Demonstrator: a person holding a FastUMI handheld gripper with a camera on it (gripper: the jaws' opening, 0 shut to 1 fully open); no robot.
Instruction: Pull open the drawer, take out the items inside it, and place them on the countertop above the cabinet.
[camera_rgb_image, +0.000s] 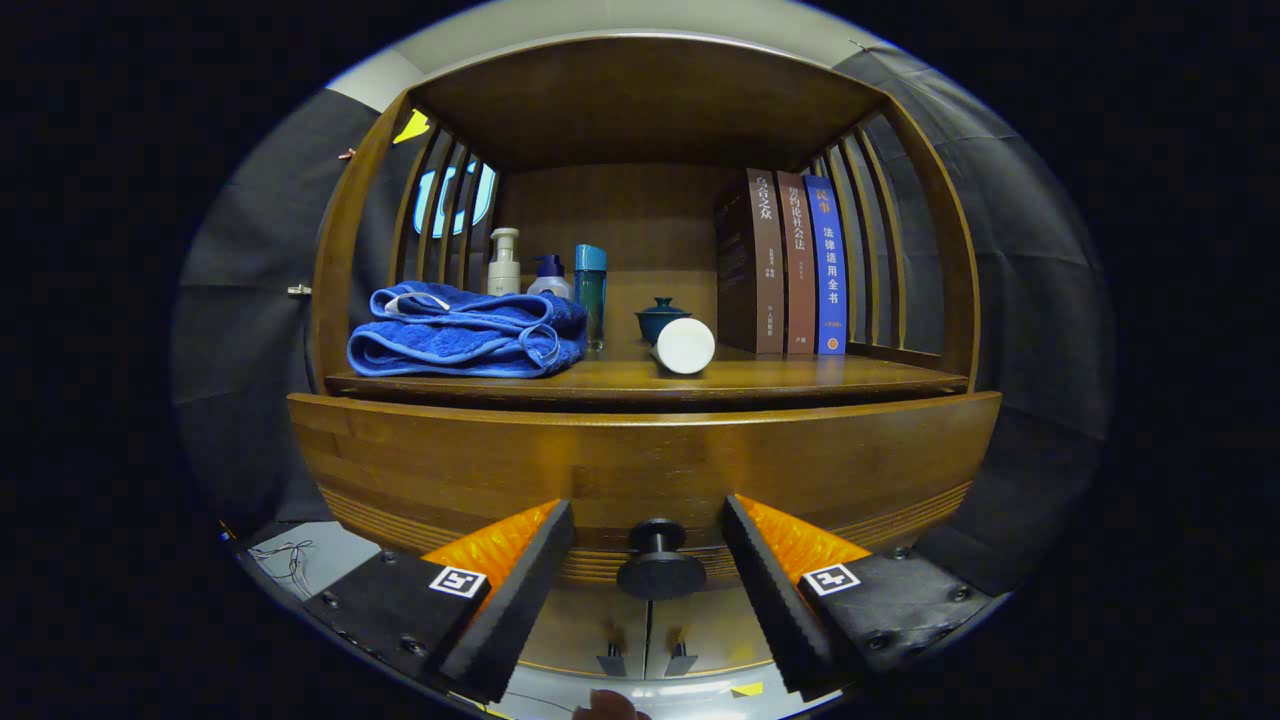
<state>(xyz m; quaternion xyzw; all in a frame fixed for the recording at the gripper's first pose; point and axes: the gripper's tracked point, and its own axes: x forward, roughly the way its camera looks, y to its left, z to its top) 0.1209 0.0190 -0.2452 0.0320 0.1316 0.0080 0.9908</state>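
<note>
The tool (648, 520) was spread wide, its two fingers (520, 590) standing on either side of the drawer knob (659, 566) without touching it. The knob sat between the fingers, a dark round pull on a short stem fixed to the wooden drawer front (640, 465). The drawer front stood out a little proud of the cabinet, just ahead of the fingertips; what lay inside it could not be seen.

Above the drawer ran the wooden surface (800, 378) of the cabinet, roofed and with slatted sides. On it, to the left, lay a folded blue towel (465, 332). Behind the towel stood a pale pump bottle (503, 262), a smaller bottle with a blue pump (549, 276) and a tall teal bottle (590, 290). Near the middle sat a dark lidded cup (660, 318), and just in front of it a white cylinder (684, 346) lay on its side. To the right three books (795, 265) stood upright together.
</note>
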